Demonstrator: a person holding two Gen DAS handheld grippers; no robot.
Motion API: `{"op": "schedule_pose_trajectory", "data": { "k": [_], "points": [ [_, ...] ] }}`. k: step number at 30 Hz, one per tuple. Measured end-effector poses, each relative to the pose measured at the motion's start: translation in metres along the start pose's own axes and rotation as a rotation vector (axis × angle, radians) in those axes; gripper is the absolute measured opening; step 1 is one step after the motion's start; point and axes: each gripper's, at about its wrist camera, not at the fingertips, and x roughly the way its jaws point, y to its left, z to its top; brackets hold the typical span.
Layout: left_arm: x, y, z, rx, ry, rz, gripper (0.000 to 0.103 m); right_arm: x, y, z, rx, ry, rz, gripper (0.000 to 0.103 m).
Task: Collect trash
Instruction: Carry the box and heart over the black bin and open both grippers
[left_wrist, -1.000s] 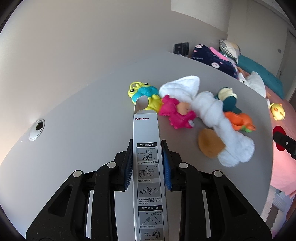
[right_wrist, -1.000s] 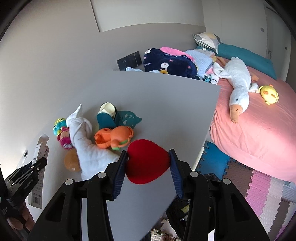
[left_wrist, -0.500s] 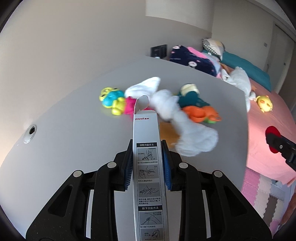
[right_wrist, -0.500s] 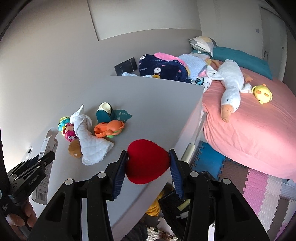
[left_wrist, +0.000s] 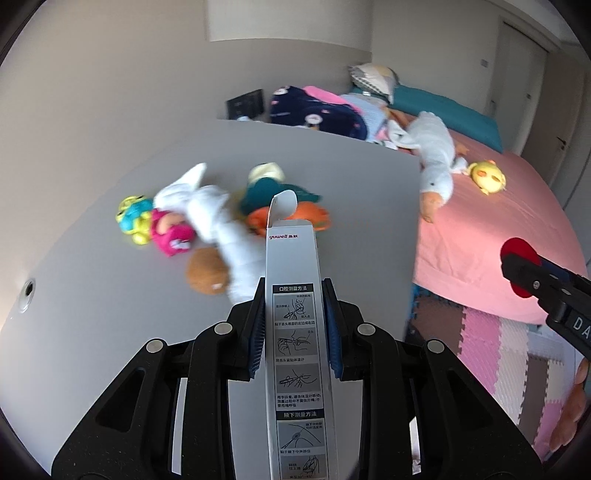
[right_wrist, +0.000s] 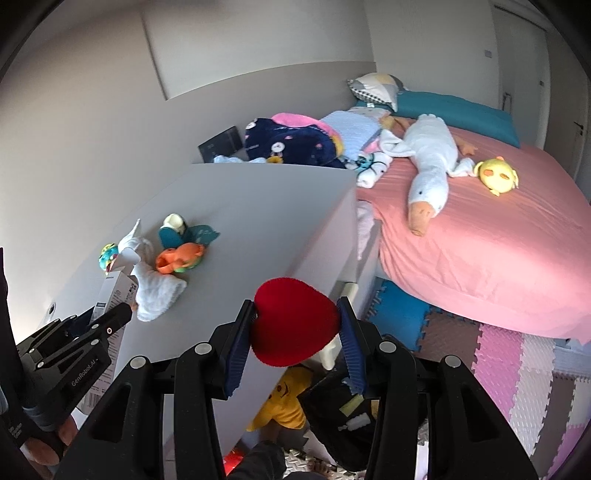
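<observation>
My left gripper (left_wrist: 295, 328) is shut on a long white cardboard box (left_wrist: 295, 295) printed with instruction drawings, its top flap open, held above the grey table (left_wrist: 92, 295). In the right wrist view that same box (right_wrist: 118, 291) and left gripper (right_wrist: 122, 314) show at the lower left. My right gripper (right_wrist: 295, 332) is shut on a red plush heart (right_wrist: 291, 321), out past the table's right edge over the floor. The red heart (left_wrist: 517, 254) and right gripper (left_wrist: 517, 269) also appear at the right of the left wrist view.
Toys lie on the table: a white cloth (left_wrist: 221, 225), a pink doll (left_wrist: 170, 232), a brown plush (left_wrist: 205, 271), an orange toy (right_wrist: 177, 258). A pink bed (right_wrist: 480, 240) with a plush goose (right_wrist: 428, 177) stands to the right. Foam mats (right_wrist: 498, 362) cover the floor. A dark bag (right_wrist: 332, 413) and yellow plush (right_wrist: 284, 402) sit below the table edge.
Both grippers have swung right, away from the toys toward the table's edge and bed, each keeping its hold. The heart now hangs past the table edge.
</observation>
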Motion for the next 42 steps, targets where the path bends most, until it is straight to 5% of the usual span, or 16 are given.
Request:
{"op": "schedule_pose_trajectory", "data": {
  "k": [24, 26, 27, 28, 42],
  "points": [
    [0.041, -0.121, 0.017, 0.231, 0.1, -0.207, 0.029, 0.005, -0.117, 0.002, 0.218, 0.009, -0.173, 0.052],
    [0.045, -0.135, 0.016, 0.275, 0.117, -0.23, 0.046, 0.005, -0.128, 0.001, 0.25, 0.006, -0.211, 0.063],
    [0.045, -0.142, 0.015, 0.298, 0.109, -0.214, 0.077, 0.005, -0.135, 0.0, 0.269, 0.006, -0.229, 0.063],
    [0.044, -0.148, 0.014, 0.315, 0.082, -0.199, 0.089, 0.005, -0.139, -0.001, 0.283, 0.006, -0.236, 0.063],
    [0.046, -0.131, 0.016, 0.29, 0.066, -0.134, 0.089, 0.014, -0.134, 0.0, 0.278, 0.019, -0.21, 0.063]
  ]
}}
